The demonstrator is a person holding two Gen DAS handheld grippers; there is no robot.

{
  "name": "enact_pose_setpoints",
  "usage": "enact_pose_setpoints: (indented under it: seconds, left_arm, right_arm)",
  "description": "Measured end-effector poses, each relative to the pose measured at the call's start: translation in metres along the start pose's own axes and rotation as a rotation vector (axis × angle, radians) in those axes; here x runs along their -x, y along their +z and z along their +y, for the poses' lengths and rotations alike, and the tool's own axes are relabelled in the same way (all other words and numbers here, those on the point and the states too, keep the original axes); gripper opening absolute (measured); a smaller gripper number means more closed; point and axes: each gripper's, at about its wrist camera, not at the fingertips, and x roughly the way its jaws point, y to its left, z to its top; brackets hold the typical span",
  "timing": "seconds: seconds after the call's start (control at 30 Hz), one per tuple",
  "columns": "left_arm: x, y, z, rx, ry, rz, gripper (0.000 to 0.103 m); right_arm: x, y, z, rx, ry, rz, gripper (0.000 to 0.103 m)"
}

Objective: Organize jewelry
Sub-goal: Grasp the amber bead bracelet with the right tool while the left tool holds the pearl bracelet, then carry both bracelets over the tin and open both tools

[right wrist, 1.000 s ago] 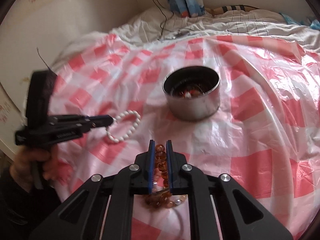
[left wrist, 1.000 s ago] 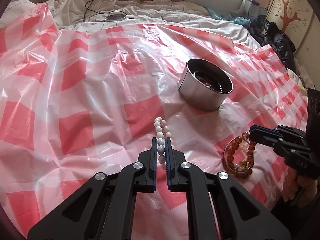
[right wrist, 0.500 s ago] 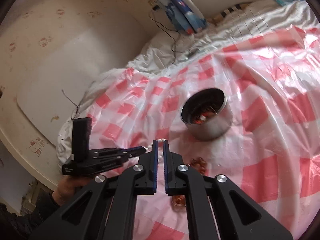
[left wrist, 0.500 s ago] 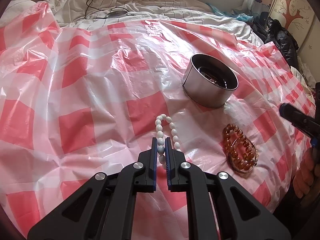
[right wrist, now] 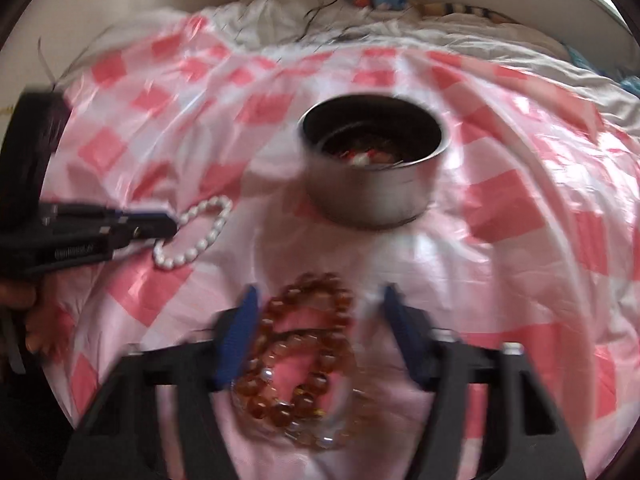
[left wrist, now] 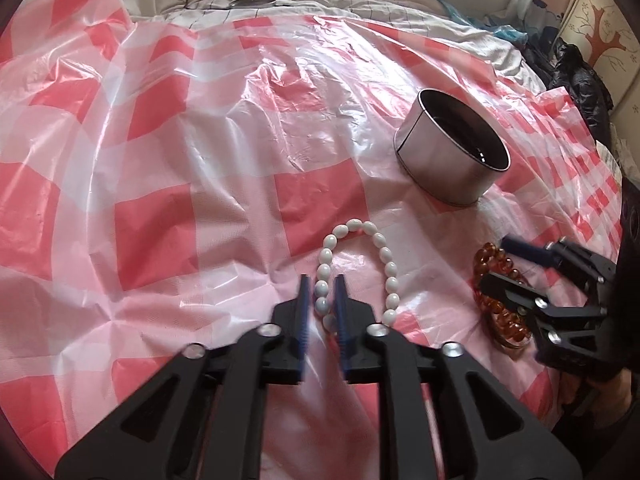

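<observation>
White bead bracelet (left wrist: 352, 268): a loop lying flat on the pink checked plastic sheet (left wrist: 160, 216), at about 7 o'clock from the metal tin (left wrist: 448, 160). One side of the loop runs between the two pads of the left gripper (left wrist: 322, 304). The jaws have just been opening; a narrow gap shows on either side of the beads, so the strand lies between the pads unpinched, probably because it has been let go onto the sheet.

Amber bead bracelet (right wrist: 304, 356): coiled in overlapping loops, with a few clear beads mixed in, at about 6 o'clock from the tin in the right wrist view and near the white loop but apart from it. The right gripper (right wrist: 316, 336) straddles it with jaws spread wide, having just been opening; the pads stand clear of the beads on both sides, a pose that suits closing on the whole coil.

Tin: open-topped, upright, with small red and white pieces already inside, which suggests it serves as the collecting container. Both bracelets remain outside it.

A hand (right wrist: 28, 320) on the left gripper's handle shows at 9 o'clock in the right wrist view.
</observation>
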Motion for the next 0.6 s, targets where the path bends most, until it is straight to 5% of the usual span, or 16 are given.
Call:
enact_pose_setpoints:
  seconds: [0.07, 0.13, 0.23, 0.43, 0.6]
  left_arm:
    - [-0.008, 0.000, -0.007, -0.029, 0.028, 0.015, 0.034]
    - [-0.010, 0.000, -0.014, -0.064, 0.054, 0.013, 0.033]
    - [0.001, 0.003, -0.015, -0.038, -0.039, -0.010, 0.007]
    - [0.036, 0.017, -0.011, 0.051, -0.248, -0.133, 0.007]
    - [0.050, 0.026, -0.030, 0.026, -0.322, -0.185, 0.007]
  right_arm:
    - [0.002, -0.001, 0.000, 0.001, 0.026, -0.004, 0.012]
    - [0.008, -0.002, -0.007, -0.043, 0.068, -0.025, 0.012]
    - [0.021, 0.000, -0.025, -0.180, 0.220, -0.081, 0.012]
    - [0.057, 0.003, -0.048, -0.315, 0.490, -0.254, 0.012]
    - [0.070, 0.003, -0.065, -0.396, 0.573, -0.329, 0.012]
